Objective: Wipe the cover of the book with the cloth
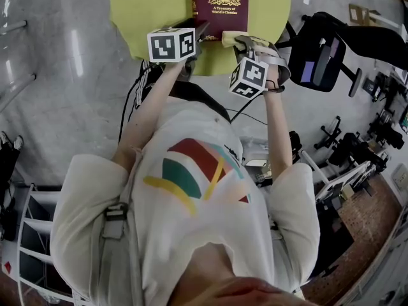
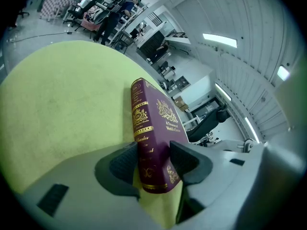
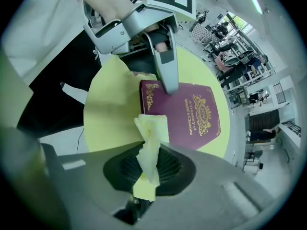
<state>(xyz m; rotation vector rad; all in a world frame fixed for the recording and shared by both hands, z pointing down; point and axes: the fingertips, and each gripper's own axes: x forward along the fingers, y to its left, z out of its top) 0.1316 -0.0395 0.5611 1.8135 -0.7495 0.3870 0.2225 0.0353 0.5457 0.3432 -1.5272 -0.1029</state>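
Lying flat, long axis running away, book (image 1: 222,5) clamped by left tool (image 2: 154,163); right tool (image 3: 148,169) pinches cloth (image 3: 152,128).

My maroon book (image 1: 222,5) carries gold lettering and crest; my cloth (image 3: 151,137) is pale yellow, the table (image 1: 140,18) plain yellow-green.

book (image 1: 222,8) cover: "RW" crest, "A Treasury of World's Classics" | spine (image 2: 142,128): "Charles", rest unreadable
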